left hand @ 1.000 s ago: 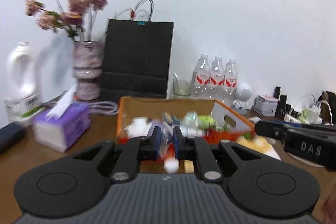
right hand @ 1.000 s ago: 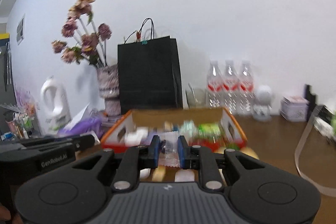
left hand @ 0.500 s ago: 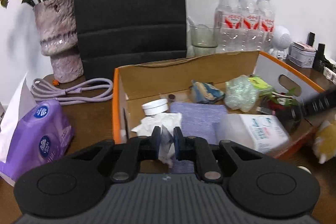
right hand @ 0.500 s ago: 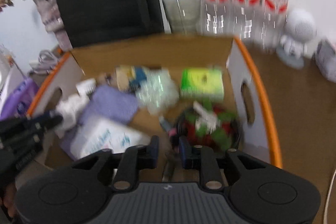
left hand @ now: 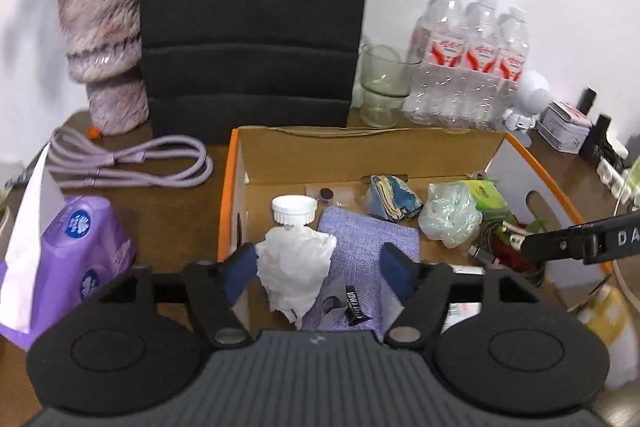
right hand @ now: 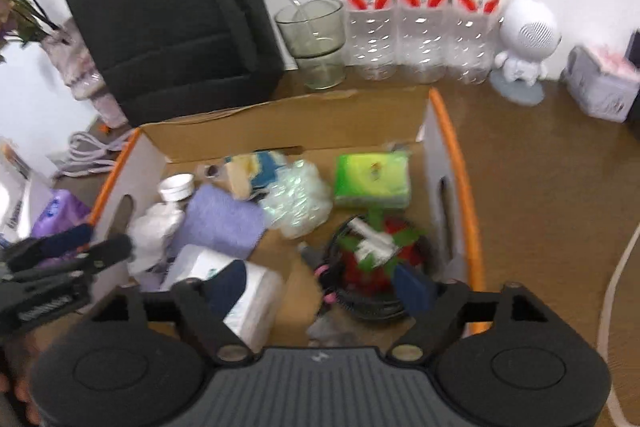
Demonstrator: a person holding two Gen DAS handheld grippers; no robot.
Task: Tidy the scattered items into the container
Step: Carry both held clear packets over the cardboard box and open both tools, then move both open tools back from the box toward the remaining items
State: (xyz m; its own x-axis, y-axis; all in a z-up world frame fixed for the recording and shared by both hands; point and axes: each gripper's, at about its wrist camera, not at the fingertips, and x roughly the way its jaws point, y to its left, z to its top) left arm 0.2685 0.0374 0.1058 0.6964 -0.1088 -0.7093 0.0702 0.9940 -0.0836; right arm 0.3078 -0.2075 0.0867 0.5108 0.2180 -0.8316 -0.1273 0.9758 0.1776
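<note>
An orange-edged cardboard box (left hand: 232,187) (right hand: 452,155) sits on the brown table and holds several items. My left gripper (left hand: 318,269) is open over its near left corner; a crumpled white tube with a screw cap (left hand: 294,263) lies between its fingers, on a purple cloth (left hand: 368,243). My right gripper (right hand: 320,281) is open over the box's near right part, above a black bowl with a red and green item (right hand: 372,259). A green packet (right hand: 372,181), a clear plastic wad (right hand: 298,197) and a white tissue pack (right hand: 248,291) also lie inside.
Behind the box stand a black paper bag (left hand: 256,15), a glass cup (left hand: 382,87), three water bottles (left hand: 468,59), a white robot figure (right hand: 524,47) and a vase (left hand: 108,47). A purple cable (left hand: 128,163) and purple tissue pack (left hand: 80,251) lie left.
Both grippers moved forward over the box and opened. The white tube left my left gripper and lies in the box. My right gripper let go of what it held.
</note>
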